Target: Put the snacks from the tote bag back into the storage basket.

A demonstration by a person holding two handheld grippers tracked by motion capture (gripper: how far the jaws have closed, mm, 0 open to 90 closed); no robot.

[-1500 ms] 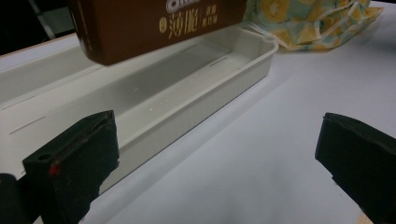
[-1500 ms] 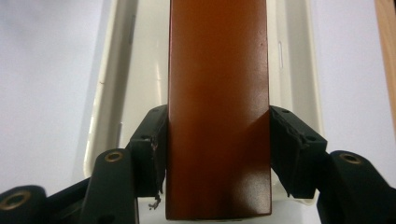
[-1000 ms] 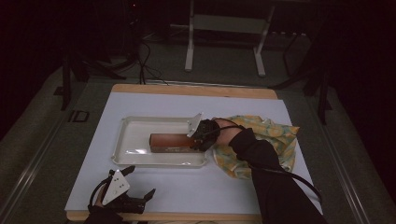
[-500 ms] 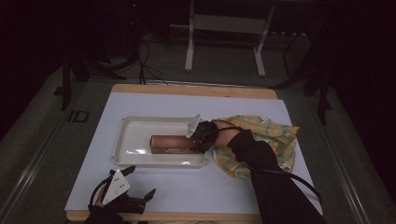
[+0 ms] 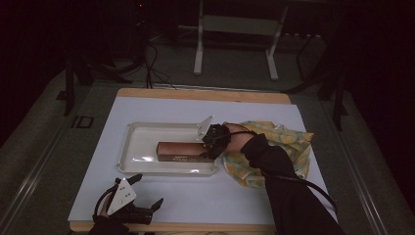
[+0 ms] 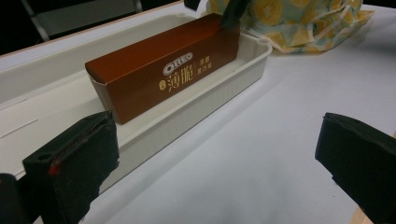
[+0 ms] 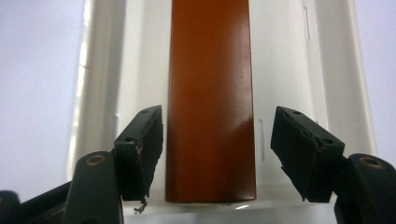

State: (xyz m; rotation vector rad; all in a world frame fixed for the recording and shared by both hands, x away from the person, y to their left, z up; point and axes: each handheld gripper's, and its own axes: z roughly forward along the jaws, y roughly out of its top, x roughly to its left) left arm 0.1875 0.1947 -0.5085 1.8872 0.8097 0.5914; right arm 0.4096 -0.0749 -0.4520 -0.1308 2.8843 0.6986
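Observation:
A brown Oreo box (image 5: 180,150) lies lengthwise in a shallow white tray (image 5: 139,139) at mid-table. My right gripper (image 5: 207,148) is at the box's right end, open. In the right gripper view the box (image 7: 210,93) runs between the jaws of my right gripper (image 7: 217,122): the left jaw is right against its side and the right jaw stands apart. My left gripper (image 5: 147,190) rests open near the table's front edge, left of centre. In the left gripper view the box (image 6: 163,74) and tray (image 6: 42,98) lie beyond the spread jaws of my left gripper (image 6: 215,140), which hold nothing.
A yellow patterned cloth (image 5: 289,143) lies crumpled right of the tray, under the right forearm, and shows in the left gripper view as the cloth (image 6: 289,18) past the tray's end. A white sheet (image 5: 205,196) covers the wooden table. A metal stand is on the floor behind.

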